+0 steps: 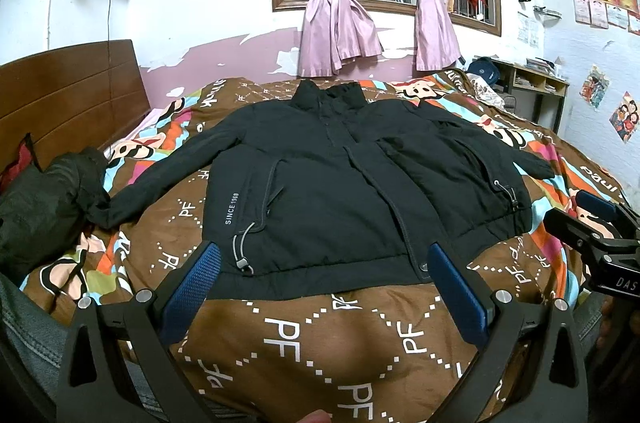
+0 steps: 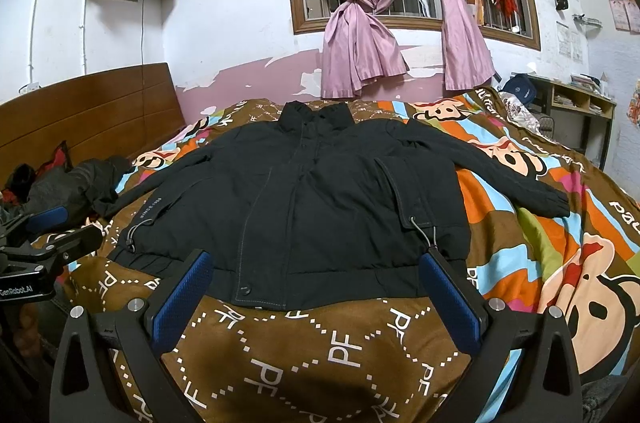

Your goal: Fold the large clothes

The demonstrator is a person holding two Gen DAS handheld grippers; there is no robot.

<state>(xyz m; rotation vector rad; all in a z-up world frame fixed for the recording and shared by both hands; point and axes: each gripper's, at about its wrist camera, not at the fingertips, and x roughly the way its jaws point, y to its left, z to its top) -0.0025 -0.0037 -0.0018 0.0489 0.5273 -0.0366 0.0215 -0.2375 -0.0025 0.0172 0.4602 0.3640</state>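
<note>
Both tools hang just above the near edge of the bed, each spread wide with nothing between its blue ribbed pads: the left tool (image 1: 324, 287) faces the jacket's hem left of centre, the right tool (image 2: 316, 293) faces the hem further right. Neither touches cloth.

Beyond them the black jacket (image 1: 340, 179) lies front up and spread flat on the bedspread (image 1: 304, 343), collar toward the window wall, hem nearest the cameras, both sleeves stretched out to the sides. Its left-hand sleeve end reaches a dark crumpled garment (image 1: 44, 199) by the wooden headboard (image 1: 68, 95).

Folding looks not yet begun; this reads as the opening step, choosing a first grasp. The next move probably calls for pinching a sleeve or a side edge and carrying it across the body.

Its shell looks matte, slightly padded and stiff, with grey topstitching, an elastic hem band and toggled drawcords (image 1: 244, 251) that could snag. Under it the bedspread is soft, plush, brown with white lettering and cartoon patches.
</note>
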